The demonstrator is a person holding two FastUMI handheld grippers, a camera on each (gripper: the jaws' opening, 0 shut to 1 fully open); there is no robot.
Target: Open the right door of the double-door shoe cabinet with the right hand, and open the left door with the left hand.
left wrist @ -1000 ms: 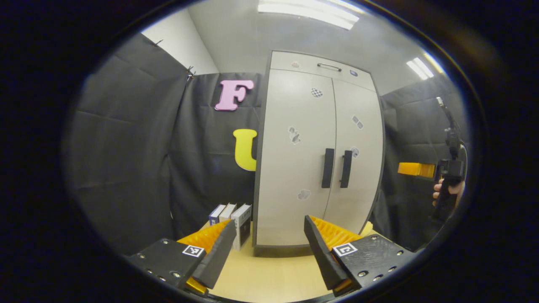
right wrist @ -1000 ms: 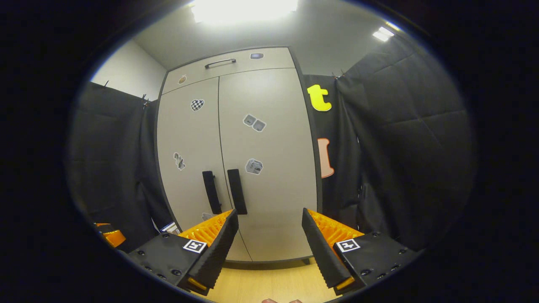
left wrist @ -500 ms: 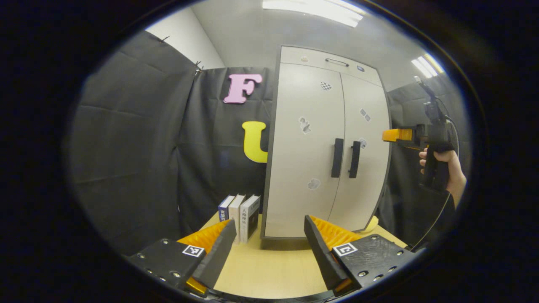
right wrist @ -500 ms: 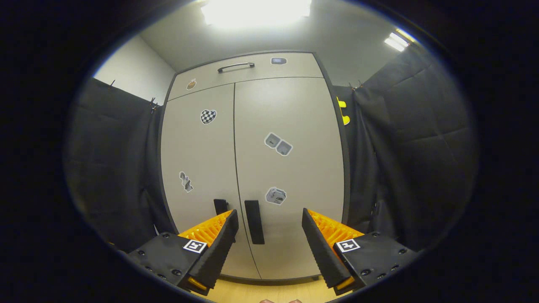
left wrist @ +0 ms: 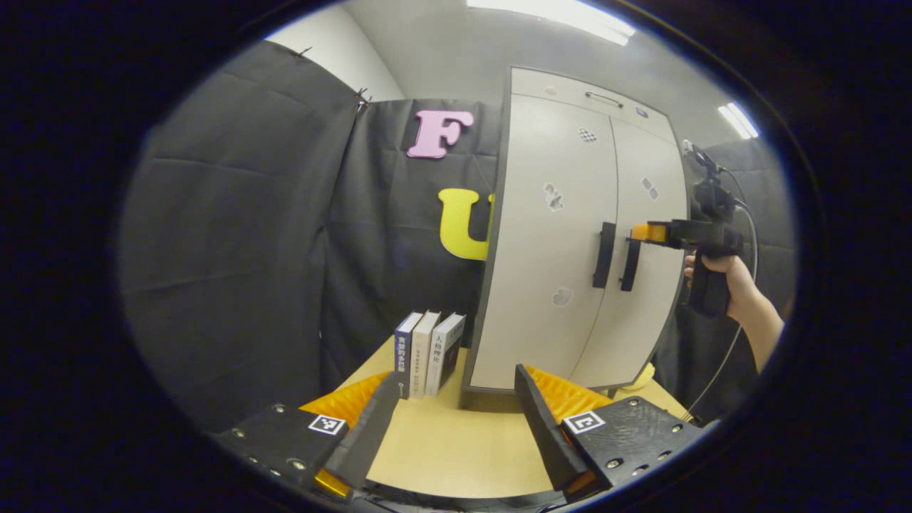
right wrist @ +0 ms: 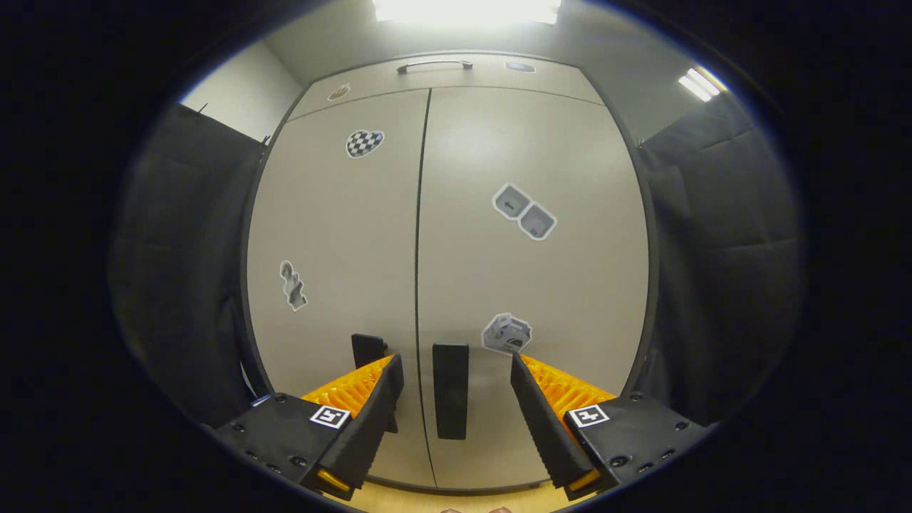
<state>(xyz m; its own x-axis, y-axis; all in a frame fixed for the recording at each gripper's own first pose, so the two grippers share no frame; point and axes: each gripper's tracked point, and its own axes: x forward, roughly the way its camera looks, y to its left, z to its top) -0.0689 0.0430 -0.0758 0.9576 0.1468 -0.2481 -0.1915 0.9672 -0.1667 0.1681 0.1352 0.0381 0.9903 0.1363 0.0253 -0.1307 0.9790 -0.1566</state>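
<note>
The pale grey shoe cabinet (left wrist: 556, 235) stands on a wooden table, both doors closed. In the right gripper view the right door (right wrist: 531, 285) and left door (right wrist: 335, 249) loom close. My right gripper (right wrist: 456, 399) is open, and the right door's dark vertical handle (right wrist: 451, 390) stands between its fingers without either finger touching it. The left door's handle (right wrist: 368, 349) is partly hidden behind the left finger. In the left gripper view my left gripper (left wrist: 456, 420) is open and empty, well back from the cabinet, and the right gripper (left wrist: 652, 233), held by a hand, reaches the handles (left wrist: 617, 255).
Three books (left wrist: 427, 349) stand upright on the wooden table (left wrist: 456, 449) just left of the cabinet. Black cloth walls enclose both sides. A drawer with a slim handle (right wrist: 434, 65) tops the cabinet. A yellow object (left wrist: 641, 374) lies at the cabinet's right foot.
My right gripper moved closer to the cabinet, bringing the right door's handle between its open fingers. My left gripper drifted left and back, so the cabinet now sits further right in its view.
</note>
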